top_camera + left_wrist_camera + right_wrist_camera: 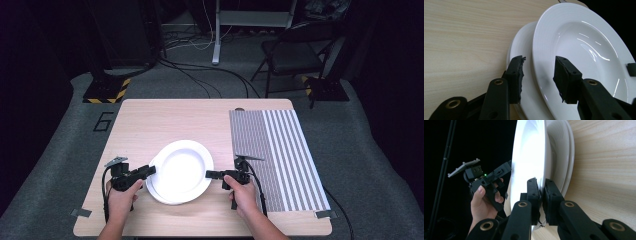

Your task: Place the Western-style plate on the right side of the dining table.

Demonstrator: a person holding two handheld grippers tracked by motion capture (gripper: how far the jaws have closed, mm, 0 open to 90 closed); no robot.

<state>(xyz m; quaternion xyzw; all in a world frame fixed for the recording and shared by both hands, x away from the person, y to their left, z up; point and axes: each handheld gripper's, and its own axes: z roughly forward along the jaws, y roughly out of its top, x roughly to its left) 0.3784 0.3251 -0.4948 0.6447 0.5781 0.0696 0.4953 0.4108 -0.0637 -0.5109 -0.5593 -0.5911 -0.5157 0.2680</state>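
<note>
Two or more white plates are stacked mid-table. The top plate [181, 167] [579, 42] [529, 150] sits shifted to the right on the lower plate [164, 196] [522, 45] [568, 157]. My left gripper [150, 170] [539, 75] is open, its jaws straddling the top plate's left rim with a gap on each side. My right gripper [210, 174] [542, 188] is shut on the top plate's right rim. The right gripper view also shows the left gripper [507, 168] and its hand beyond the plate.
A grey-and-white striped mat [280, 150] covers the right side of the wooden table [150, 120]. Bare wood lies behind and in front of the plates. A folding chair [295, 50] and cables stand on the floor beyond the table.
</note>
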